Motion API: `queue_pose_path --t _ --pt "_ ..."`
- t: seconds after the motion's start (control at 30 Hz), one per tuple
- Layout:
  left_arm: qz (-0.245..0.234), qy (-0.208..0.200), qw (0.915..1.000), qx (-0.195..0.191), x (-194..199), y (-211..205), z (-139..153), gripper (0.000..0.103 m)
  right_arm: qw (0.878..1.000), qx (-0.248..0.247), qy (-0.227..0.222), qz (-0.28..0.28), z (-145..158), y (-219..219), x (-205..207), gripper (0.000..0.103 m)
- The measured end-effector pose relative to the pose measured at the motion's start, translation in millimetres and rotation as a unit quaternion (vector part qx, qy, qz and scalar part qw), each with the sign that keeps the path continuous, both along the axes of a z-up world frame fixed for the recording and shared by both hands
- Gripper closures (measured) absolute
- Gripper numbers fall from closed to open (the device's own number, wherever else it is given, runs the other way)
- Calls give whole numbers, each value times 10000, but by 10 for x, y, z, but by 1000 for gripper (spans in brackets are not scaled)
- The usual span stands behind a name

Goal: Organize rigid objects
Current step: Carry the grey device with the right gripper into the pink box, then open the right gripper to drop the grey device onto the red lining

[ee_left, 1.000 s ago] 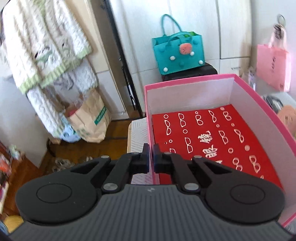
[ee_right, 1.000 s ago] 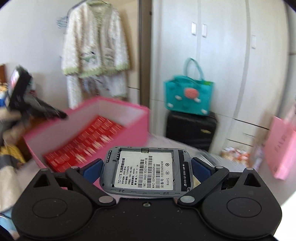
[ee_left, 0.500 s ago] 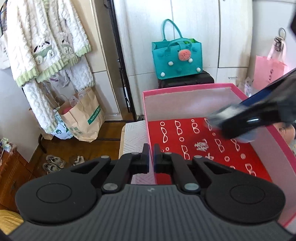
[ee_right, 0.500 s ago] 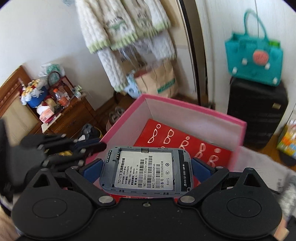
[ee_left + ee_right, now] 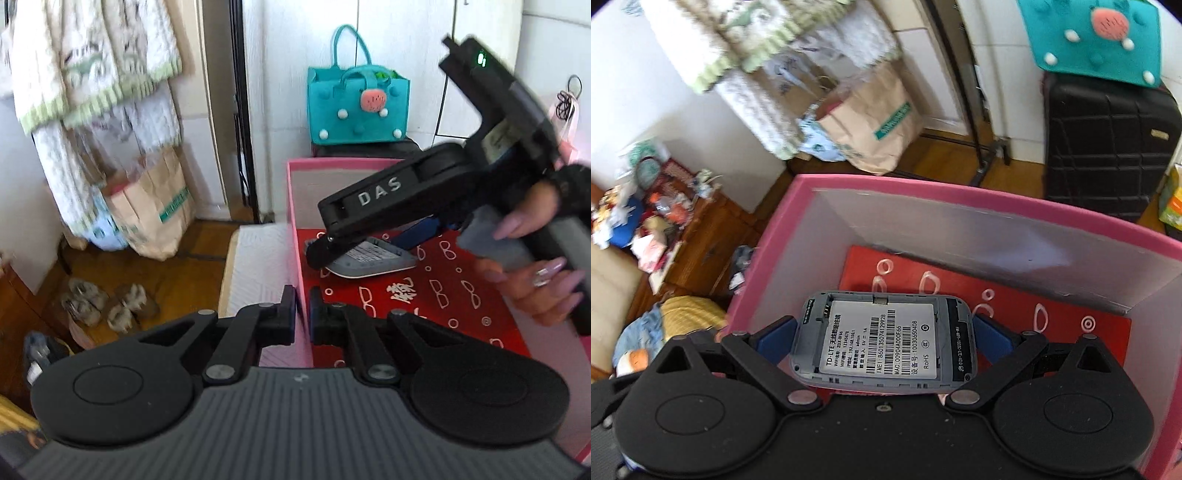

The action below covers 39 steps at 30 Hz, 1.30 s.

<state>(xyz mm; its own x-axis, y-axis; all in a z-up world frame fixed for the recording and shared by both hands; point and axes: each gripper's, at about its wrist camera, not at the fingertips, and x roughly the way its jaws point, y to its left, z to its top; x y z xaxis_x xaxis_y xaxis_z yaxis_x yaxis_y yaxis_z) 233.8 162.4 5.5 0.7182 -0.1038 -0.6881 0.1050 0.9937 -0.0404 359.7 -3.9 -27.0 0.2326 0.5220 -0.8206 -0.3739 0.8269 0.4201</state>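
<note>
Two blue-padded jaws of the right gripper (image 5: 884, 341) clamp a grey portable Wi-Fi router (image 5: 884, 341) by its short ends, its back cover off so the white barcode label faces up. In the left wrist view the same gripper (image 5: 364, 254) reaches down into a pink box (image 5: 295, 229), with the router (image 5: 373, 260) hanging low over the red patterned floor of the box (image 5: 443, 291), near the left wall; whether it touches the floor cannot be told. A hand (image 5: 535, 258) with long pale nails grips the handle of the right tool.

The jaws of the left gripper (image 5: 302, 314) are drawn nearly together around the near left wall of the pink box, one on each side of it, seemingly pinching the rim.

Beyond the box stand a black suitcase (image 5: 1108, 147) with a teal felt bag (image 5: 358, 105) on top, a brown paper bag (image 5: 875, 122) on the wooden floor, and a white knitted cardigan (image 5: 92, 62) hanging above it. A pair of slippers (image 5: 107, 302) lies on the floor to the left
</note>
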Motion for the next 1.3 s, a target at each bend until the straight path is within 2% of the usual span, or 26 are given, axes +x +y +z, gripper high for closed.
queue_pose_path --t 0.13,0.27,0.4,0.5,0.67,0.8,0.97,1.13,1.23,1.27,1.3 --pt "-32 -7 10000 37 0 -16 -5 96 9998 7 21 -184 -132 5 55 1" --pt "15 -11 10000 53 -3 -22 -9 96 9995 -202 -113 -216 -182 92 69 1" --pt "3 0 10000 81 -10 -31 -11 96 9981 -377 -479 100 -71 126 -3 2" --pt "-16 -21 9998 192 -2 -60 -7 96 9968 -388 -688 89 89 57 -68 2" --pt "-14 -47 9996 269 -9 -79 -1 96 9972 228 -693 191 389 -240 -270 2" --pt "-6 -50 9995 298 -14 -98 4 96 9921 371 -1179 227 676 -521 -647 2" --pt "-10 -68 9994 339 -18 -99 -3 96 9784 520 -1995 119 889 -959 -1150 2" --pt "-12 -133 9991 403 -36 -97 3 96 9634 91 -2679 36 959 -1328 -1518 2" --pt "-22 -140 9991 403 -50 -105 6 96 9607 -228 -2767 -12 944 -1518 -1651 2" --pt "-25 -139 9991 400 -51 -106 7 96 9612 -341 -2737 -17 921 -1578 -1681 5" --pt "-24 -140 9991 404 -51 -105 8 96 9608 -432 -2736 -93 893 -1647 -1716 11"
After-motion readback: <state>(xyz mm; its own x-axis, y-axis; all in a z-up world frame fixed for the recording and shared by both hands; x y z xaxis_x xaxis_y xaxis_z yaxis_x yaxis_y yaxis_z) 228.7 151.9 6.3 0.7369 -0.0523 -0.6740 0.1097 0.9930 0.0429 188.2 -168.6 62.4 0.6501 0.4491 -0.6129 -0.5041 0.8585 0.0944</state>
